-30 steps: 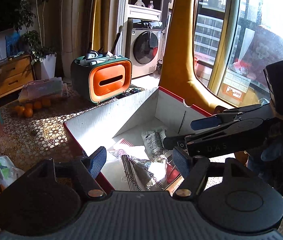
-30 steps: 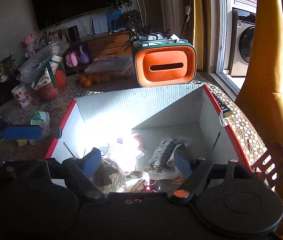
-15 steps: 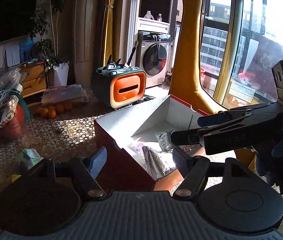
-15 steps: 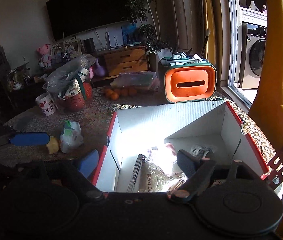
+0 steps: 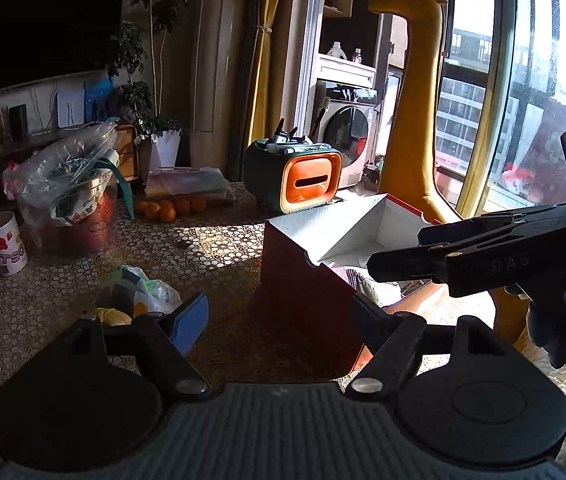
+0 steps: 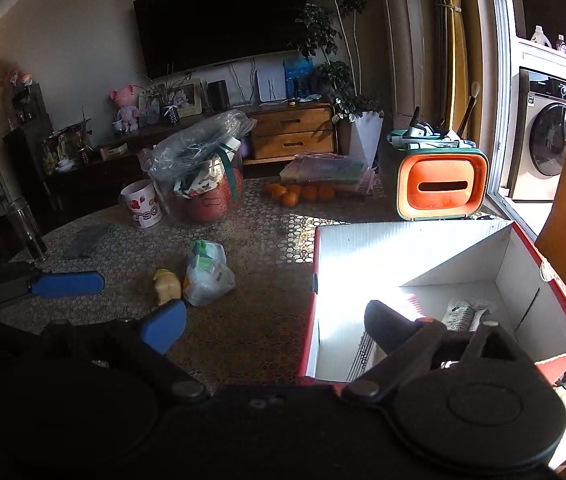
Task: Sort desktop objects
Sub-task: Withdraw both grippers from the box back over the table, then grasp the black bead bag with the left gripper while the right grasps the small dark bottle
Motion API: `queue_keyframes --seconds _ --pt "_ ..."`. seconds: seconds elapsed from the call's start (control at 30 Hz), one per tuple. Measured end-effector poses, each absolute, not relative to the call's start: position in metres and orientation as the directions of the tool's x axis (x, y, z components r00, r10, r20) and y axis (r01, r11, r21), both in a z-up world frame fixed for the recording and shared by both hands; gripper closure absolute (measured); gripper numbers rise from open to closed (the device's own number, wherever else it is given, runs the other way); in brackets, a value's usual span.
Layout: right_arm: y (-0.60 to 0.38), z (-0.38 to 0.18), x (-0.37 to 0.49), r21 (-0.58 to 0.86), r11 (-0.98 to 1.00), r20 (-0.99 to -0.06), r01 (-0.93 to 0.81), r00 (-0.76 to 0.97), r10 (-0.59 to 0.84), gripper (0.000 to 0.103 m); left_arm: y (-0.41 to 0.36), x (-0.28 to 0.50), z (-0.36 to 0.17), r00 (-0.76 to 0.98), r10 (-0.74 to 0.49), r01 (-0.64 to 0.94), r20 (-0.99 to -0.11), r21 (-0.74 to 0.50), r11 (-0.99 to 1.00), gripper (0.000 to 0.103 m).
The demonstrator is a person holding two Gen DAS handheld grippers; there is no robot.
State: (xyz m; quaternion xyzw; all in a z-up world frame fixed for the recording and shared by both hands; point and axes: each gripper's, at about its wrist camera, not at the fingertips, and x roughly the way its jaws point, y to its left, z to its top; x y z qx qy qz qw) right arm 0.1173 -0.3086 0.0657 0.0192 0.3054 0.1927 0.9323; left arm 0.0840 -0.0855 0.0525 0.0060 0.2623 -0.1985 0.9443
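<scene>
Both tools gape empty; the plastic bag (image 6: 207, 276) and yellow toy (image 6: 167, 285) lie left of the box (image 6: 415, 256), nearest the left tool (image 5: 279, 320), the right tool (image 6: 273, 322) farther

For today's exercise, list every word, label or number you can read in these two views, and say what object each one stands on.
"DAS": embossed on the right gripper arm.
"TSO": partial red letters on the white mug.
"enRob": partial white print on the right gripper's body, left edge of its own view.
Print on the packets in the red box: too blurred to read.
</scene>
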Motion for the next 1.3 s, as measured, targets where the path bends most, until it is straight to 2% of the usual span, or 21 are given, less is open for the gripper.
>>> queue_keyframes --seconds 0.13,0.5,0.6,0.63,0.97,1.3 --pt "-0.287 0.065 0.111 0.149 0.916 -0.555 -0.373 0.735 0.390 0.007 -0.064 0.072 0.047 0.790 -0.354 0.353 -0.501 -0.100 0.930 0.025" --pt "-0.236 0.052 0.105 0.146 0.903 -0.582 -0.405 0.703 0.409 0.005 -0.015 0.052 0.016 0.797 -0.298 0.300 -0.525 -0.084 0.950 0.016" --pt "-0.225 0.047 0.107 0.150 0.901 -0.592 -0.407 0.693 0.412 0.005 -0.006 0.050 0.004 0.797 -0.283 0.289 -0.533 -0.075 0.954 0.007" --pt "-0.222 0.045 0.108 0.150 0.900 -0.595 -0.408 0.690 0.412 0.005 -0.004 0.049 0.001 0.797 -0.280 0.288 -0.536 -0.071 0.955 0.000" --pt "-0.183 0.011 0.126 0.116 0.891 -0.653 -0.440 0.642 0.402 0.006 0.013 0.069 -0.039 0.774 -0.240 0.253 -0.587 -0.060 0.965 0.000" --pt "-0.146 -0.033 0.148 0.028 0.848 -0.730 -0.529 0.569 0.378 0.016 0.023 0.103 -0.073 0.737 -0.204 0.212 -0.644 -0.066 0.975 0.000"
